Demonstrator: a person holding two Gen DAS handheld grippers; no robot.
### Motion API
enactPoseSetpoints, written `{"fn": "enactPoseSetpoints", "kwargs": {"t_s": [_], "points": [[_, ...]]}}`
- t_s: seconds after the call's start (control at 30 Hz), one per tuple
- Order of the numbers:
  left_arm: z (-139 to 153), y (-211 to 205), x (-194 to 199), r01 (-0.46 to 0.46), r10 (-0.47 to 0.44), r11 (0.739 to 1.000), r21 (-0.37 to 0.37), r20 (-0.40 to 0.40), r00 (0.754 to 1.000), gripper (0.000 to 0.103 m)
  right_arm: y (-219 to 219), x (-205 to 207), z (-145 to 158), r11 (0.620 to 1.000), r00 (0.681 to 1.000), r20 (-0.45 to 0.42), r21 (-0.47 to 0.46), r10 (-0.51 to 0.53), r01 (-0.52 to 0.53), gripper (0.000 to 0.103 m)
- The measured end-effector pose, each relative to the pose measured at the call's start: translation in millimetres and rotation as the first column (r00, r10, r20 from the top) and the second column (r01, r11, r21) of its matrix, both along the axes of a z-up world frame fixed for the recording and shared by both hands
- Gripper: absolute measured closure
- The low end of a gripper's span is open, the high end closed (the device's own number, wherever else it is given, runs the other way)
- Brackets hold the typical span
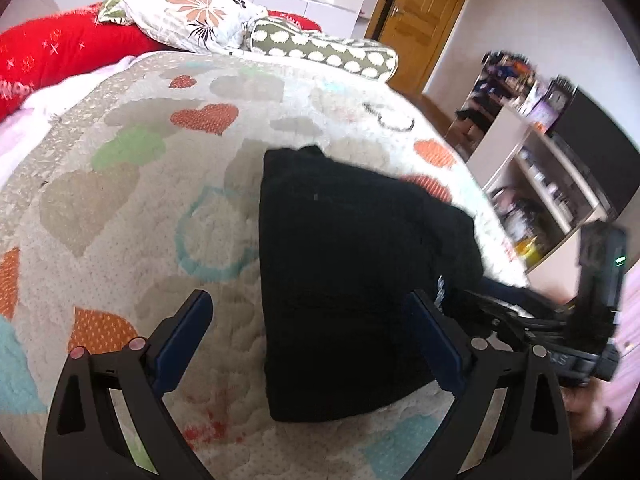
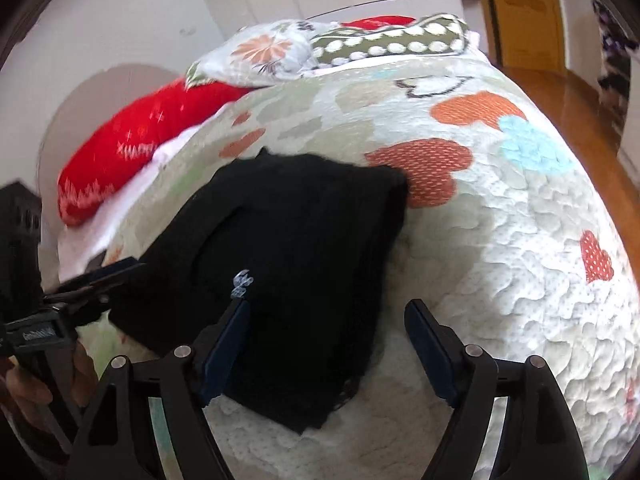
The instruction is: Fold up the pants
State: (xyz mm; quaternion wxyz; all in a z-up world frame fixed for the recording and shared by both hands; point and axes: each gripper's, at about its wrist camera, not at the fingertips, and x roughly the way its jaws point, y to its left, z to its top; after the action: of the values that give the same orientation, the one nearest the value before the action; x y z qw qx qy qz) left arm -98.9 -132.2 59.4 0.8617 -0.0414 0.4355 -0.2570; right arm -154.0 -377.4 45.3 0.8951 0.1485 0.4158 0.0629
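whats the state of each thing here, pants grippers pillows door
black pants: folded into a compact stack, lying on the quilt
left gripper: open, holding nothing
right gripper: open, holding nothing
floral pillow: lying at the head of the bed
wooden door: shut

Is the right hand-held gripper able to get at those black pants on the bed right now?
Probably yes. The right hand-held gripper is open right over the black pants on the quilt, with nothing between them.
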Motion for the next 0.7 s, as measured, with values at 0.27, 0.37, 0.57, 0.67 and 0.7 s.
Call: {"fn": "enactPoseSetpoints", "kwargs": {"t_s": [0.27, 0.37, 0.57, 0.67, 0.7], "points": [[-32, -6, 35, 0.022, -0.035, 0.997, -0.077, -0.18, 0.983, 0.001, -21, 22, -14, 0.986, 0.999, 0.032, 0.166, 0.011, -0.016, 0.02], [-37, -10, 38, 0.001, -0.02, 0.994, -0.105, -0.181, 0.983, 0.0, -12, 34, -16, 0.979, 0.997, 0.028, 0.188, 0.072, -0.076, 0.036], [-27, -25, 29, 0.091, -0.101, 0.992, -0.082, -0.127, 0.987, 0.038, -7, 43, -14, 0.977, 0.995, 0.04, 0.191, 0.091, -0.097, 0.061], [-13, -23, 27, 0.114, -0.119, 0.991, -0.064, -0.094, 0.988, 0.056, -3, 41, 0, 0.979, 0.993, 0.06, 0.17, 0.105, -0.114, 0.065], [-6, -21, 27, 0.123, -0.129, 0.99, -0.069, -0.087, 0.988, 0.057, -2, 41, 5, 0.979, 0.992, 0.067, 0.171, 0.105, -0.115, 0.067]]}}
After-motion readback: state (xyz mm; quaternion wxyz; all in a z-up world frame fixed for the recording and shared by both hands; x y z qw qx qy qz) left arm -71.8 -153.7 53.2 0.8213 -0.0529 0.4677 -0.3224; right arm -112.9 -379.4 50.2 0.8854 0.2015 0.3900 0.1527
